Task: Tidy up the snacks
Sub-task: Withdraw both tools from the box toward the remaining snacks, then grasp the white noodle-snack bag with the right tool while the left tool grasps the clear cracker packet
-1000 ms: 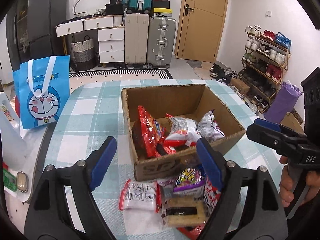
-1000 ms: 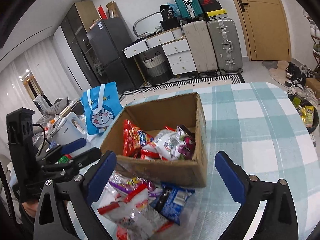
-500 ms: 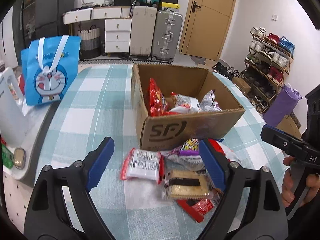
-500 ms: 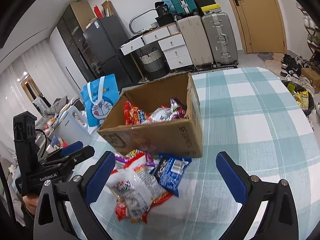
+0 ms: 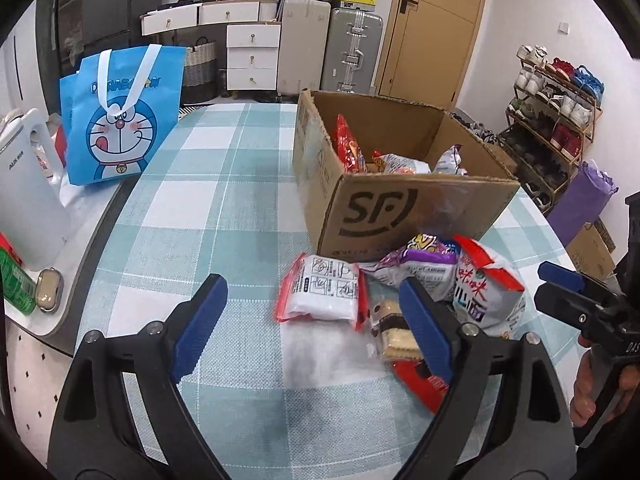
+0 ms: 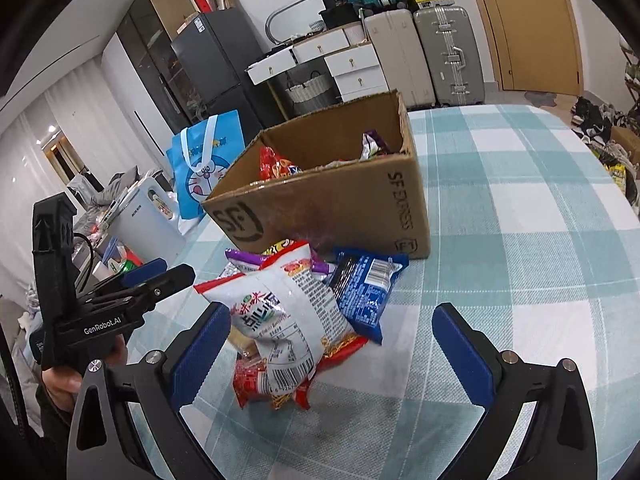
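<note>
A brown SF cardboard box [image 5: 404, 208] [image 6: 332, 208] stands on the checked table and holds several snack packs. A pile of snacks lies in front of it: a white red-edged pack [image 5: 324, 294], a purple pack [image 5: 424, 258], a white and red bag [image 5: 486, 284] [image 6: 288, 312], a biscuit pack [image 5: 394, 338] and a blue pack [image 6: 366, 288]. My left gripper [image 5: 314, 324] is open and empty, low over the table just before the white pack. My right gripper [image 6: 330, 342] is open and empty, its jaws either side of the white and red bag.
A blue Doraemon bag [image 5: 120, 116] stands at the table's far left, with a white kettle [image 5: 24, 192] and a green can [image 5: 14, 288] on a side counter. Suitcases, drawers and a shoe rack [image 5: 556, 120] stand beyond the table.
Both grippers have dropped lower and drawn back from the box towards the snack pile. The box now shows its front face. Both stay open.
</note>
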A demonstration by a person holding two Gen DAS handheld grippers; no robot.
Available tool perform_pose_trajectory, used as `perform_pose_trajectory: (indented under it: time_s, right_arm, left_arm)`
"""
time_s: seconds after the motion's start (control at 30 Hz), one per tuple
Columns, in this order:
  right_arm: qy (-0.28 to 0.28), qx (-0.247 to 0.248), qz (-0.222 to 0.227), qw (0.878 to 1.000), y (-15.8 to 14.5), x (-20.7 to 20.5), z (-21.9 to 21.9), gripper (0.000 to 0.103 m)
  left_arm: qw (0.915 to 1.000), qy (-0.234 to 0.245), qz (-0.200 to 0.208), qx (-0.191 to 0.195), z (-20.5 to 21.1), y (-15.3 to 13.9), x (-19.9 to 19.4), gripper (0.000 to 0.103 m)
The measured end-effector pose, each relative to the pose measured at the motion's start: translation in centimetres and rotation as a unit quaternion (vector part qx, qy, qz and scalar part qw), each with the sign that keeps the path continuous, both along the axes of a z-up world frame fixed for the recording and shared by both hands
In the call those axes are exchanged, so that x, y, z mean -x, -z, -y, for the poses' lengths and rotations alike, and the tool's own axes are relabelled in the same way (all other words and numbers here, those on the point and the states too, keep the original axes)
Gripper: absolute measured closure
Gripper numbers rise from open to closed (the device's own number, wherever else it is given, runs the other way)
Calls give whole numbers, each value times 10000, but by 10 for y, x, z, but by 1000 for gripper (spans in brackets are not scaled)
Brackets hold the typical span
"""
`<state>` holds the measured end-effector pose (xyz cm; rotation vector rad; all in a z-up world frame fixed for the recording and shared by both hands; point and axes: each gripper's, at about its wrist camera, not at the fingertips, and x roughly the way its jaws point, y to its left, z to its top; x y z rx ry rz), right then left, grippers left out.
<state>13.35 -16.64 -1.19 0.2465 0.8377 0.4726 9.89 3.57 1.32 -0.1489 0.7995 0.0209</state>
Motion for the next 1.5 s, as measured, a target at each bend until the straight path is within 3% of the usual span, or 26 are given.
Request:
perform_pose_trajectory:
  time_s: [0.17,0.63,0.8,1.13,1.3,1.43,1.5]
  right_arm:
    - [-81,17,-7,10000,4,0,-6,1]
    - [-321,76,-150,9993,16,-7,-20,1]
    - [-556,40,-261,9981,20,-10,-26,1]
    - [-758,-25,-265,9968,25,-23,-37,4]
    - [-833,-190,-319,9958,28,-29,-38,21]
    - [-865,-244,-147,9958,25,-25,-35,40]
    - [-878,-285,-128,9956,24,-23,-33,44]
  left_arm:
    - [9999,114,-53,-97,-1,8,0,17]
    - [9993,220,-255,167,2,32,-5,17]
    - [9992,295,-241,-91,12,36,-2,17]
    - [9991,280,-321,-55,12,40,9,17]
    - [9989,257,-379,120,8,43,10,17]
    - [9990,190,-390,127,6,43,10,17]
    - [9989,207,-383,163,7,42,10,17]
